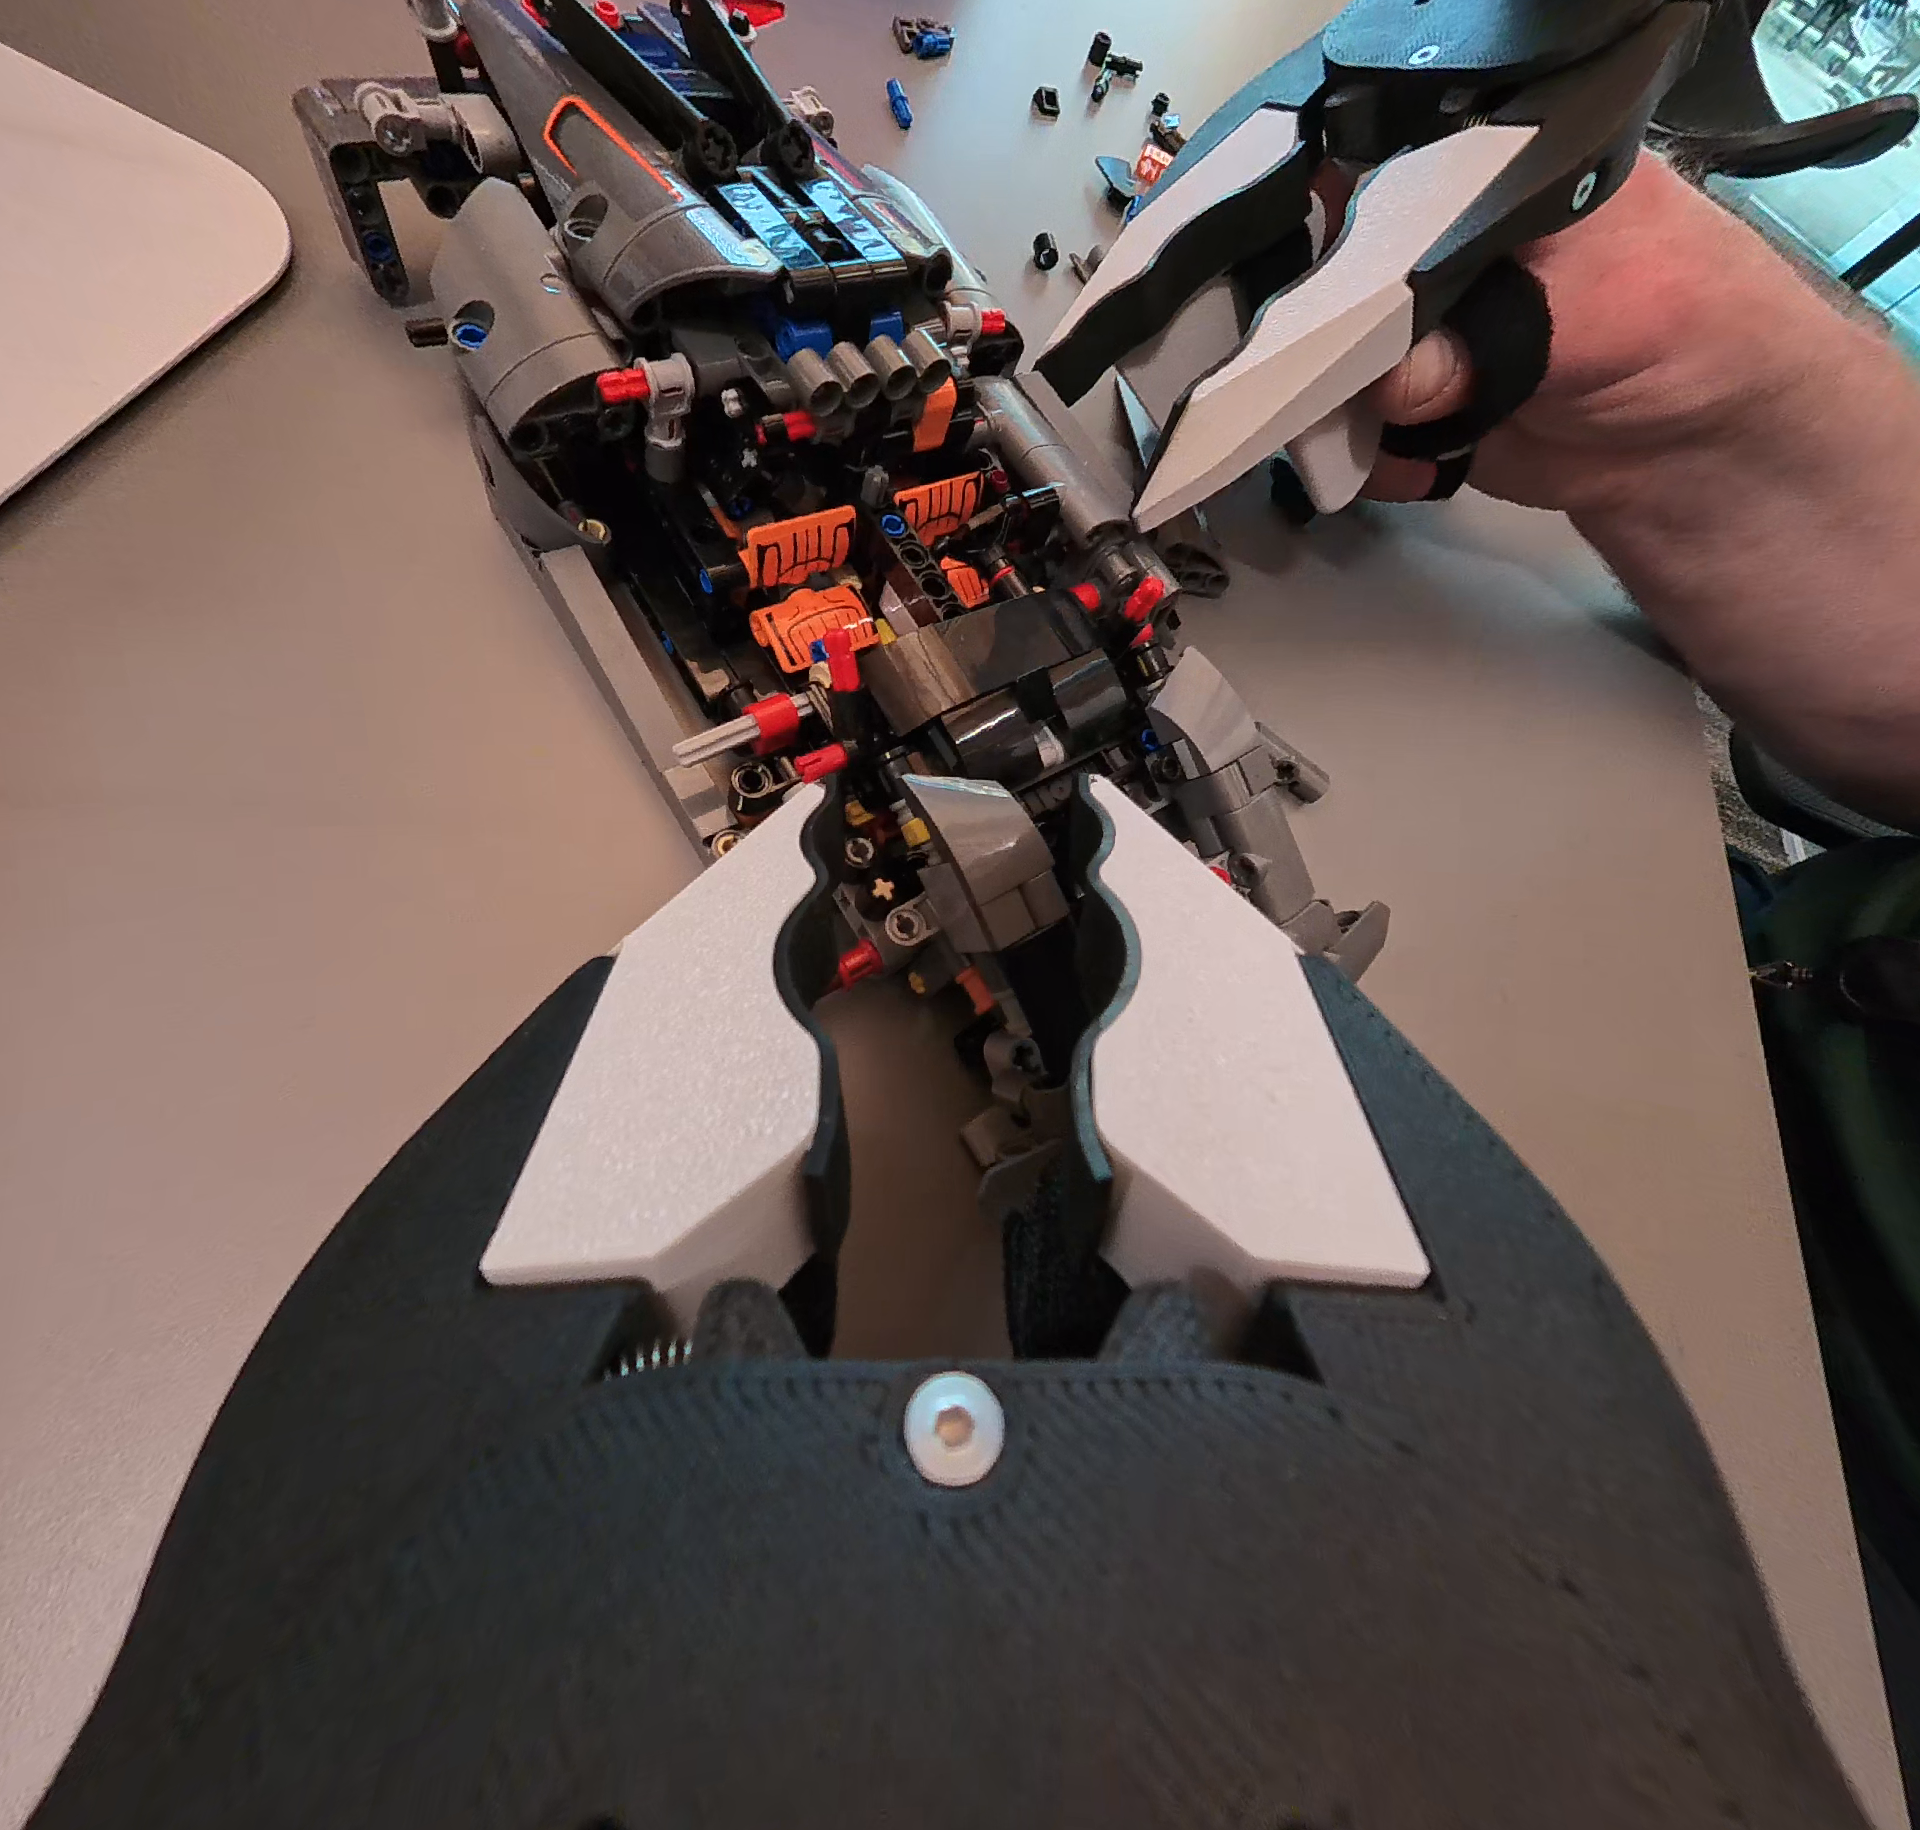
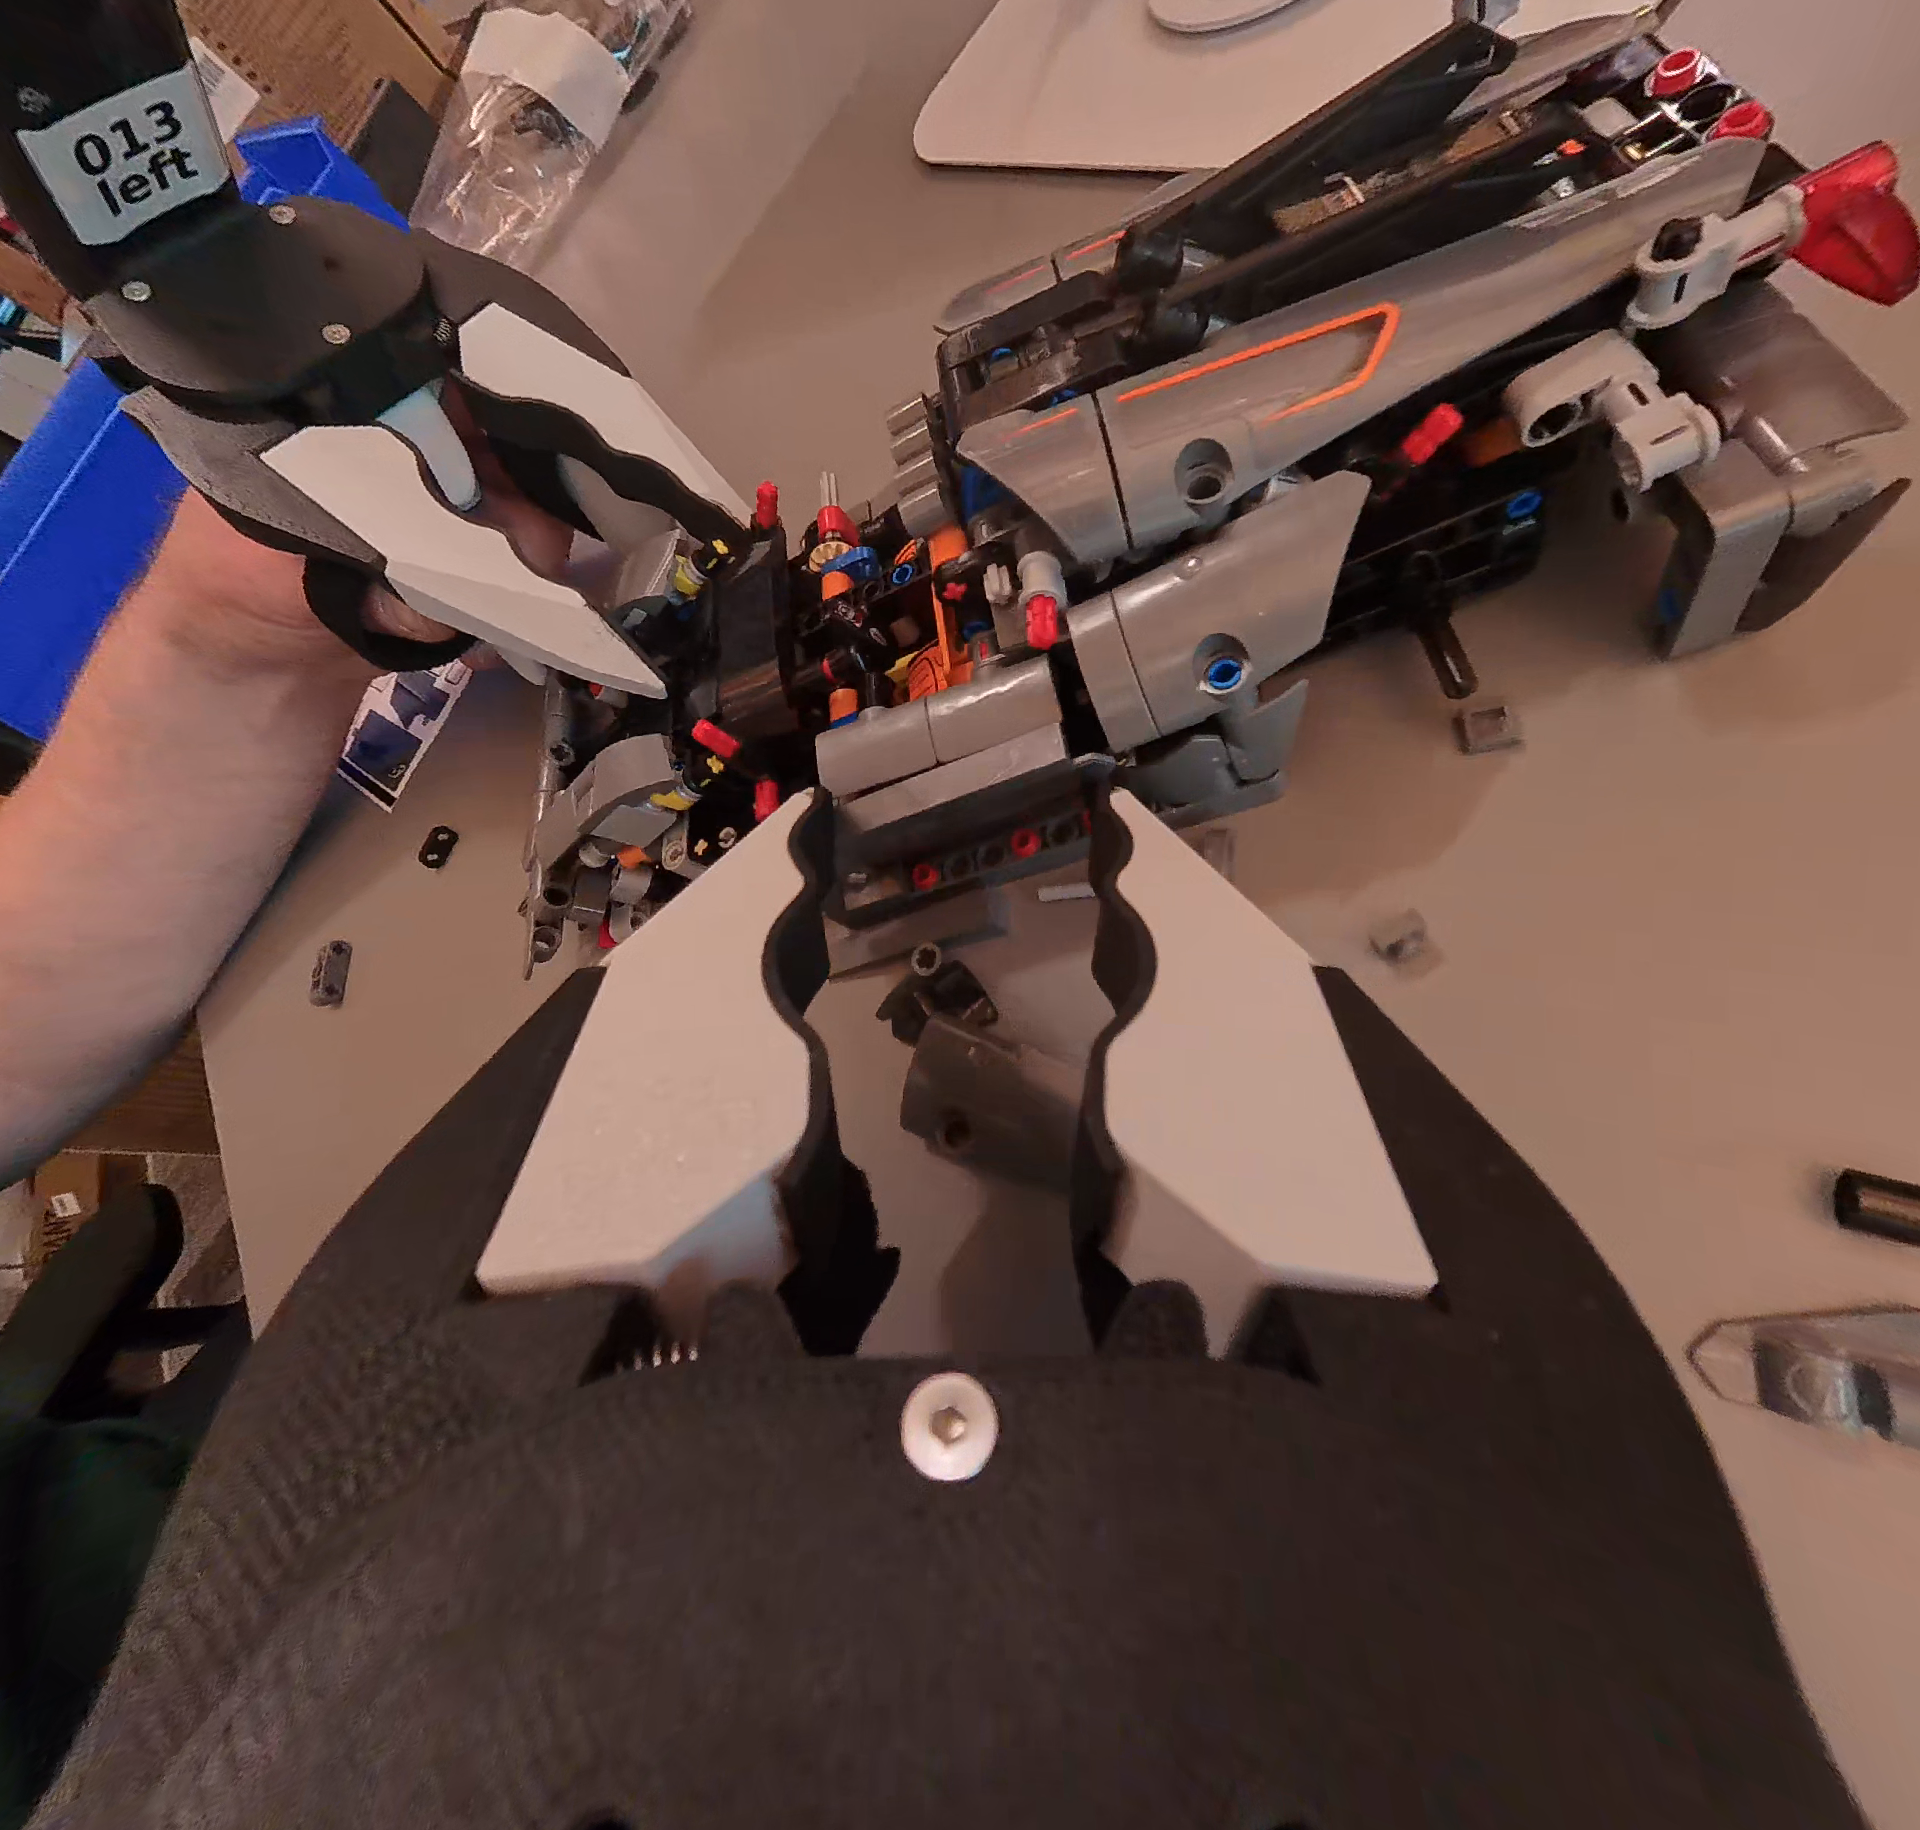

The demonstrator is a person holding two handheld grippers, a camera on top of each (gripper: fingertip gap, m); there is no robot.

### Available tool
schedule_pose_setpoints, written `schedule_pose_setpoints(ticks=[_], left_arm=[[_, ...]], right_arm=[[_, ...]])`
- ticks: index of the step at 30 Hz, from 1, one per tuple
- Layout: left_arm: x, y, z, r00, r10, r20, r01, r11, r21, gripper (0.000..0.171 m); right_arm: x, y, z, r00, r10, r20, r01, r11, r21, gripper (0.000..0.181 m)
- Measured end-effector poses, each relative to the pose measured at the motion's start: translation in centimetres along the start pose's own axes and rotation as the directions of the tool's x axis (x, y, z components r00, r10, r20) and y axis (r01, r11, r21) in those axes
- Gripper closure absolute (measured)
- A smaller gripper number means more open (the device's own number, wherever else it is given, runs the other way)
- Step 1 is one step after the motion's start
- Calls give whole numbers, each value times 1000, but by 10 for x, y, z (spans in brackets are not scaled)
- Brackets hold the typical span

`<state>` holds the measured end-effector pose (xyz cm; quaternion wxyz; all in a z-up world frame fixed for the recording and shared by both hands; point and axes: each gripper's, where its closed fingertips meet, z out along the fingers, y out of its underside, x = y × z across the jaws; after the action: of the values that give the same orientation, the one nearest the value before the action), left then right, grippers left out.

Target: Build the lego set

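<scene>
On the table the car looks mostly built, with loose parts left over; my left gripper straddles its front, my right gripper its side, both spread apart.

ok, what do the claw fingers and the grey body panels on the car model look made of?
Left claw fingers: matte white plastic, faintly grainy, likely 3D-printed, with dark wavy inner pads that look rubbery. Grey body panels on the lego car: smooth moulded plastic, semi-gloss, showing soft highlights and an orange printed outline.
</scene>
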<state>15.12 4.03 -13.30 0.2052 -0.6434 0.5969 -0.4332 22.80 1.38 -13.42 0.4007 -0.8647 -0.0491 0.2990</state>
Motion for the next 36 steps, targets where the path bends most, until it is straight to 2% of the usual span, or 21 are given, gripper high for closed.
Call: schedule_pose_setpoints(ticks=[4,15,19,22,24,27,33,36], left_arm=[[0,0,0,1000,0,-3,0,1000,0,131],[0,0,0,1000,-1,-6,1,1000,-1,131],[1,0,0,1000,0,-5,0,1000,-2,131],[1,0,0,1000,2,-3,-2,1000,-4,131],[1,0,0,1000,4,0,-4,1000,-6,131],[1,0,0,1000,5,1,-5,1000,-6,131],[0,0,0,1000,3,-1,-3,1000,-4,131],[0,0,-1,1000,3,-2,-3,1000,-4,131]], right_arm=[[0,-1,-2,1000,-7,2,7,1000,14,140],[0,0,-7,1000,8,5,-8,1000,11,139],[-1,5,-2,991,107,75,-105,994,-35,135],[-2,1,-2,970,197,144,-197,980,-15,138],[1,2,-1,972,199,128,-198,980,-19,146],[2,1,0,967,221,128,-219,975,-29,146],[4,-2,-2,927,312,209,-313,949,-27,155],[3,-1,-2,931,306,200,-307,951,-29,155]])
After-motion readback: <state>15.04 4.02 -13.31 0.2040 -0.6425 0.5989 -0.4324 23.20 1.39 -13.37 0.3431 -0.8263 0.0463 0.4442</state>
